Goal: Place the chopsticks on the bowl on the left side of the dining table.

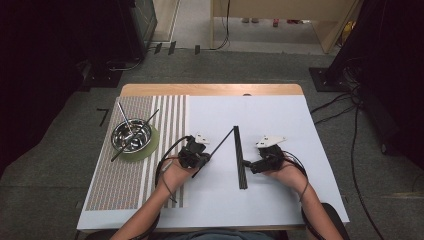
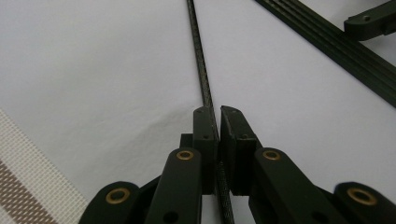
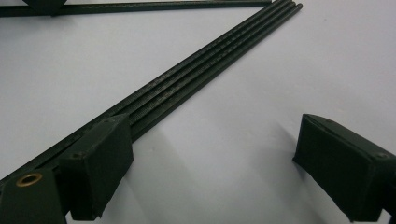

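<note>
On the white sheet (image 1: 280, 200) that covers the table, the left gripper (image 1: 206, 159) is clenched on a single thin black rod (image 1: 222, 142). In the left gripper view its jaws press against the rod (image 2: 201, 70) from both sides, and the rod runs away from them toward the far right. Its far end meets the far end of a bundle of black rods (image 1: 239, 157), which lies near the middle of the sheet and points near to far. The right gripper (image 1: 248, 164) is released, its jaws spread wide; in the right gripper view one finger (image 3: 100, 158) touches the side of the bundle (image 3: 201, 65) near its near end, the other finger (image 3: 343, 163) well apart on bare sheet. At the far left, a metal bowl (image 1: 132, 135) with sticks in it stands on a green coaster on a striped mat (image 1: 127, 185)
</note>
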